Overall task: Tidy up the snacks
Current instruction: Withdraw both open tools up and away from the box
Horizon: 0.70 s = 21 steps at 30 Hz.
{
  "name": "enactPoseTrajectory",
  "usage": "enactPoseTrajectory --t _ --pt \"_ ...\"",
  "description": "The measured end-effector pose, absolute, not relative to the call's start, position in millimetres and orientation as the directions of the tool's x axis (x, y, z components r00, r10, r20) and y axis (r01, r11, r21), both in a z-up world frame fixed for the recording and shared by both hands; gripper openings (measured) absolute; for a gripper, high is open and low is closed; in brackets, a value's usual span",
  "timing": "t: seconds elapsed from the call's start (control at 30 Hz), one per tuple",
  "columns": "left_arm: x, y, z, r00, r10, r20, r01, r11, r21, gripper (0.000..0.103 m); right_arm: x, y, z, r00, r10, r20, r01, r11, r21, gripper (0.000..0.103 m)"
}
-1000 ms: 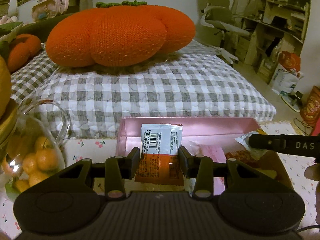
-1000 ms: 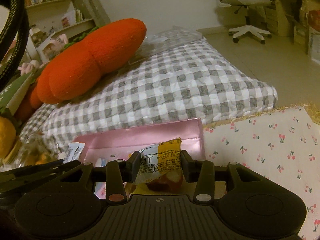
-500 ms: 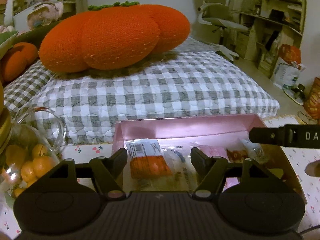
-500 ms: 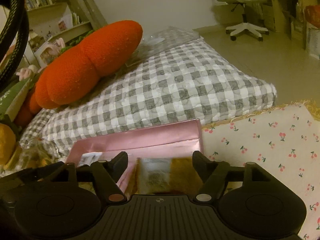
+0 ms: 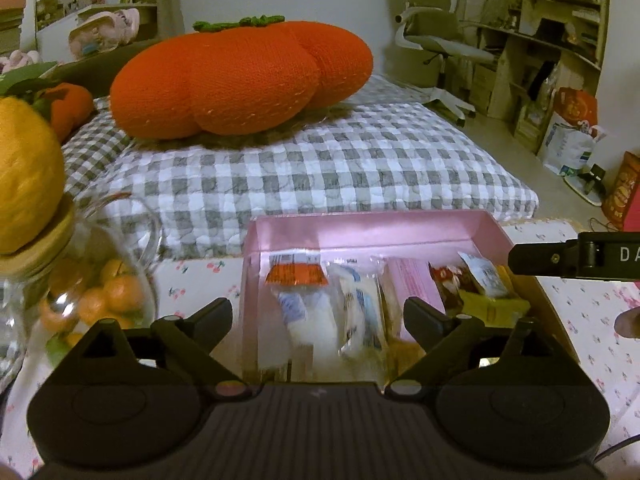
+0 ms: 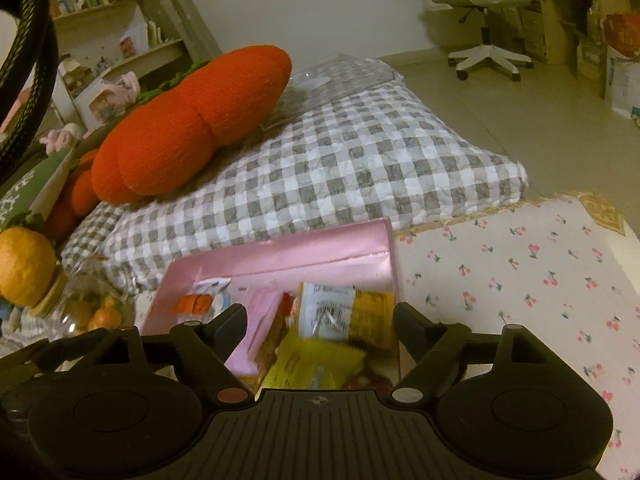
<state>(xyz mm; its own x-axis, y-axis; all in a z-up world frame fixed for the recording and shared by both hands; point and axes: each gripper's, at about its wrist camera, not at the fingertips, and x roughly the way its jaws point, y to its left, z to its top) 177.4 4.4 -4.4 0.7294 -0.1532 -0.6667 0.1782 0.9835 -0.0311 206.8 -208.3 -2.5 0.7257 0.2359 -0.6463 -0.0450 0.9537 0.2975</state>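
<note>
- Left wrist view: my left gripper (image 5: 318, 314) has just been opening; jaws stand wide, holding nothing. Orange packet (image 5: 295, 273) lies loose in the pink box (image 5: 360, 230), beside white packets (image 5: 356, 312).
- Right wrist view: my right gripper (image 6: 320, 320) has likewise just been opening, empty. Yellow packet (image 6: 344, 314) rests in the box's right end, on the cherry-print cloth (image 6: 520, 264).
</note>
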Motion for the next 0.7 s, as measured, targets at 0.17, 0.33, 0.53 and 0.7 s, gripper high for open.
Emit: enactPoseTrajectory --t 0.17,0.33,0.53,0.7 --pt "158 9 -4 0.713 -0.147 -0.685 0.163 0.986 -0.042 0.095 183 -206 2 0.721 0.227 -0.655 -0.054 0.961 0.273 0.086" --pt "137 13 -5 0.702 -0.138 -0.699 0.152 0.987 -0.042 0.097 159 -200 4 0.714 0.219 -0.665 -0.076 0.968 0.238 0.086" --pt "107 19 -10 0.68 -0.125 -0.722 0.131 0.99 -0.049 0.098 133 -198 1 0.696 0.211 -0.686 -0.063 0.97 0.235 0.086" --pt "84 23 -16 0.661 -0.111 -0.742 0.117 0.992 -0.044 0.099 111 -192 -7 0.672 0.184 -0.718 -0.048 0.977 0.206 0.086"
